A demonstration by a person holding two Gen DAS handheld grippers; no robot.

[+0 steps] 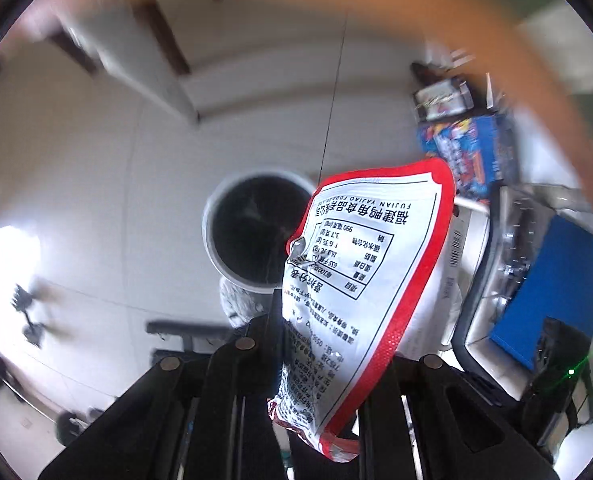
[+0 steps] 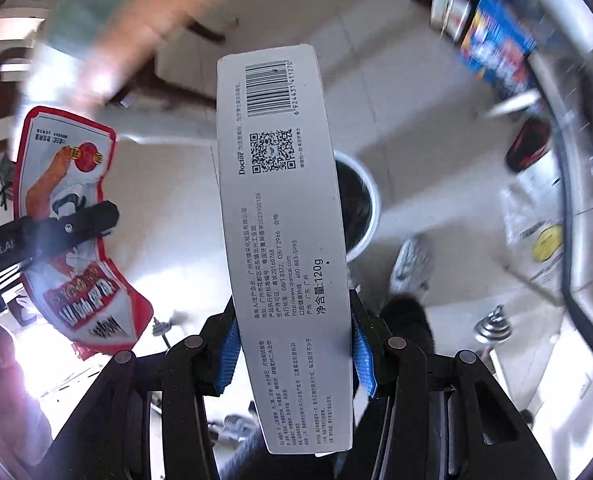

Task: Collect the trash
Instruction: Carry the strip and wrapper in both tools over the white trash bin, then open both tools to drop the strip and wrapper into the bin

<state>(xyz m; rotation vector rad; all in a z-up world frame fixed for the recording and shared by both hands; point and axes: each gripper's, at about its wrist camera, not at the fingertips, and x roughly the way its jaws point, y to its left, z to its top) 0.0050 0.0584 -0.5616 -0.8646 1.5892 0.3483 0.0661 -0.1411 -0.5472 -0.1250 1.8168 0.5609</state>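
Observation:
My left gripper (image 1: 316,344) is shut on a red-and-white snack bag (image 1: 360,280), which stands up between its fingers. A white round bin (image 1: 212,240) with a dark inside stands on the floor just beyond and below the bag. My right gripper (image 2: 292,344) is shut on a long grey toothpaste box (image 2: 284,220), held lengthwise between its blue pads (image 2: 228,352). The same bin (image 2: 370,208) shows behind the box. The left gripper (image 2: 96,216) holding the snack bag (image 2: 64,200) also shows at the left of the right wrist view.
A blue printed carton (image 1: 472,156) and other clutter sit at the right by a table edge (image 1: 476,288). A blue folder (image 1: 556,288) lies on the table. A white shoe (image 2: 412,264) stands on the pale tiled floor near the bin. A blurred bare arm (image 1: 516,64) crosses the top.

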